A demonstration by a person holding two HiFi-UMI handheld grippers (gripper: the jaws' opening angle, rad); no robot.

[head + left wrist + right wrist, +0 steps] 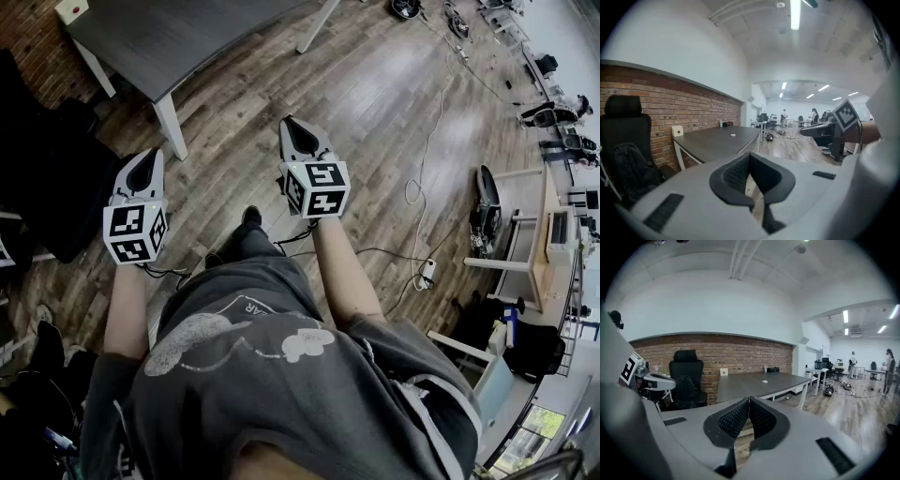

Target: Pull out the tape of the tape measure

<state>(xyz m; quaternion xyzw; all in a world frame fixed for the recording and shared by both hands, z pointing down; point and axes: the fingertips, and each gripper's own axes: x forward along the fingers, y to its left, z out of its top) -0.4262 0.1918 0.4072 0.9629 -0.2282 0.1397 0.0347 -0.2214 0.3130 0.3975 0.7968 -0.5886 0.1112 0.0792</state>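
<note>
I see no tape measure that I can name. A small pale object (pixel 733 135) (pixel 764 381) lies on the dark grey table (pixel 178 42), too small to identify. My left gripper (pixel 145 161) is held in the air over the wooden floor, short of the table's near leg, its jaws shut with nothing between them (pixel 750 157). My right gripper (pixel 292 124) is level with it to the right, also shut and empty (pixel 749 401). Each gripper shows at the edge of the other's view: right gripper (pixel 820 131), left gripper (pixel 656 379).
A black office chair (pixel 686 376) with a bag on it stands by the brick wall (pixel 693 108), left of the table. A white box with a red button (pixel 72 9) sits at the table's corner. Cables and a power strip (pixel 428 272) lie on the floor at right, beside desks (pixel 544 234).
</note>
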